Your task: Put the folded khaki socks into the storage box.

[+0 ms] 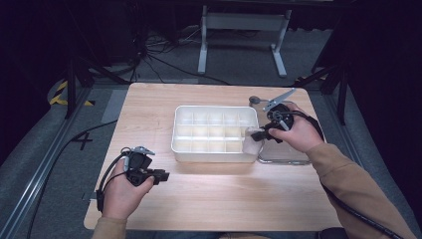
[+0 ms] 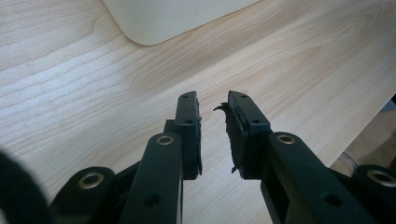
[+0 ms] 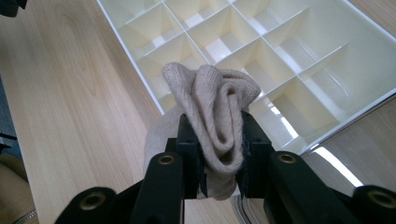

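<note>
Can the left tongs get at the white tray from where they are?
Probably yes: the left tongs sit open and empty on bare table just short of the tray, with nothing between them.

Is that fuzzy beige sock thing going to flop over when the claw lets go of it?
Probably floppy: the beige knit sock bunches in soft folds between the right gripper jaws. It looks light, and unlikely to slip, since the jaws squeeze it tightly.

dark room; grey carpet floor [image 1: 308,47] (cables [image 1: 164,62] strewn); white metal stand [image 1: 244,22] behind the wooden table [image 1: 209,199]
</note>
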The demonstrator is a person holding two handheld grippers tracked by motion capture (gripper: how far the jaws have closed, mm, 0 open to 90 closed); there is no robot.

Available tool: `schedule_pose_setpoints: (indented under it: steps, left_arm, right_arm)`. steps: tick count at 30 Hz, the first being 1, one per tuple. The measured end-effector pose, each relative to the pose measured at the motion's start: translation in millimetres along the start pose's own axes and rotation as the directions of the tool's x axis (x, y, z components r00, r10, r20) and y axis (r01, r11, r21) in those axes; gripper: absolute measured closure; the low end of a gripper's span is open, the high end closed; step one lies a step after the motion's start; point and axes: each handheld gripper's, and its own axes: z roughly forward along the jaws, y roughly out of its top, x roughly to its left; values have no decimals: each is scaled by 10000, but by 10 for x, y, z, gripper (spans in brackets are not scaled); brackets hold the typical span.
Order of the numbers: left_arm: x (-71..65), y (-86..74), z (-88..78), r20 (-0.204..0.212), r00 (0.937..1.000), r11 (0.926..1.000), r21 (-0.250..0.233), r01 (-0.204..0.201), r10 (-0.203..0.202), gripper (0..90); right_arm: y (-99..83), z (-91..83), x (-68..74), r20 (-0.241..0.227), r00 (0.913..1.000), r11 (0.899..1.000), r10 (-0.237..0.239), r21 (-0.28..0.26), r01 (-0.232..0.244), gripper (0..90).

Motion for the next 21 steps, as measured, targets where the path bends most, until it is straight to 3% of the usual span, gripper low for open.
schedule_pose_setpoints:
  steps: [12, 16, 21]
  left_arm:
    - [4, 23, 22, 42, 10000, 10000, 26, -45, 45, 745]
    - [3, 28, 27, 59, 10000, 10000, 31, -67, 67, 744]
    - [1, 29, 34, 89, 10000, 10000, 22, -43, 43, 742]
  right_arm:
    - [82, 136, -67, 553, 9969, 9973, -562, 499, 535, 744]
    - [84, 198, -84, 798, 9933, 9945, -832, 705, 776, 744]
    - [77, 302, -86, 1197, 9825, 9868, -1428, 939, 1320, 744]
